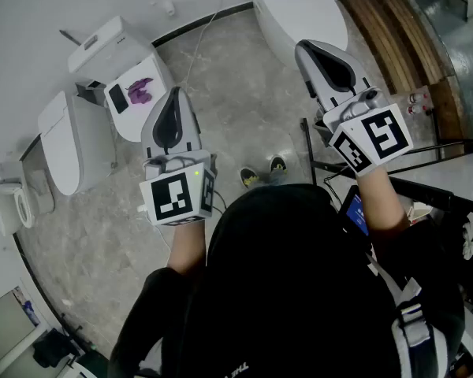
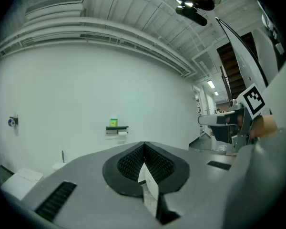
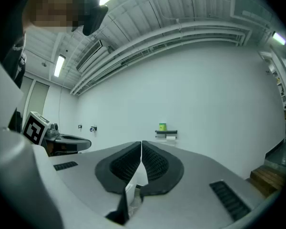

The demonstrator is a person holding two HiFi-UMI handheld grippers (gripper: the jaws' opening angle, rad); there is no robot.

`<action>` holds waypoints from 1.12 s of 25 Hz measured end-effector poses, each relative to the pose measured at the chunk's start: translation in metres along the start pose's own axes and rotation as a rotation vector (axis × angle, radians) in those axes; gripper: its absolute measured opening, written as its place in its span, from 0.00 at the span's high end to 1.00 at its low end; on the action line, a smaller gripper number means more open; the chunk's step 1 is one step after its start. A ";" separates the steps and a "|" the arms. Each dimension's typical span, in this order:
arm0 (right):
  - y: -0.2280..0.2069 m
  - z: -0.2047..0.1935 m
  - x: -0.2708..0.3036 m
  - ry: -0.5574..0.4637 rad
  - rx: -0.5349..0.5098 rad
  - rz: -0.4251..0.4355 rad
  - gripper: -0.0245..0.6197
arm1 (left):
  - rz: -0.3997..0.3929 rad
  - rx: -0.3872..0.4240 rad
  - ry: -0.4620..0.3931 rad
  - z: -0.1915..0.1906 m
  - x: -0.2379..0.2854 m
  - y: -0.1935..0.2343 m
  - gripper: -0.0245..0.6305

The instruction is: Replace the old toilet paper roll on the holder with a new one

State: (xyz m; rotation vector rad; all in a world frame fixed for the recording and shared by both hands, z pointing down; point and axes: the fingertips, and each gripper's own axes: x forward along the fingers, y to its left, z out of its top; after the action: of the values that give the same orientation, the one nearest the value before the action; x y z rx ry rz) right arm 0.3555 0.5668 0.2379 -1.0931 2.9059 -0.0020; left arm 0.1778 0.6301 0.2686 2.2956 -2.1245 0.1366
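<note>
On the far white wall a dark holder shelf (image 2: 117, 128) carries a small green box (image 2: 114, 122), with a white toilet paper roll (image 2: 122, 133) under it. The right gripper view shows the same holder shelf (image 3: 166, 132), green box (image 3: 162, 126) and roll (image 3: 170, 137), small and distant. My left gripper (image 2: 144, 144) is shut with nothing between its pads. My right gripper (image 3: 141, 144) is shut and empty too. In the head view the left gripper (image 1: 173, 93) and right gripper (image 1: 303, 47) are held level, side by side, well apart from the wall.
Below me on the marble floor stand a white toilet (image 1: 75, 140), its tank (image 1: 134, 93) with a purple mark, and another toilet (image 1: 299, 6) at the top. Wooden steps (image 1: 394, 30) lie top right. A black frame (image 1: 449, 152) stands at right.
</note>
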 end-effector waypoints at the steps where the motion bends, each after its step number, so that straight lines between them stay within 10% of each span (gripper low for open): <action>1: 0.002 0.000 0.001 0.001 -0.008 0.000 0.93 | 0.002 0.002 0.002 0.001 0.000 0.001 0.93; 28: 0.052 -0.006 0.027 -0.010 -0.007 0.036 0.93 | 0.017 -0.014 0.008 -0.015 -0.030 0.057 0.93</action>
State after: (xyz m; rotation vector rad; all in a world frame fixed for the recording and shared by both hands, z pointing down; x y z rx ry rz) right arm 0.3010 0.5884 0.2419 -1.0382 2.9185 0.0149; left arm 0.1179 0.6564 0.2784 2.2665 -2.1342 0.1312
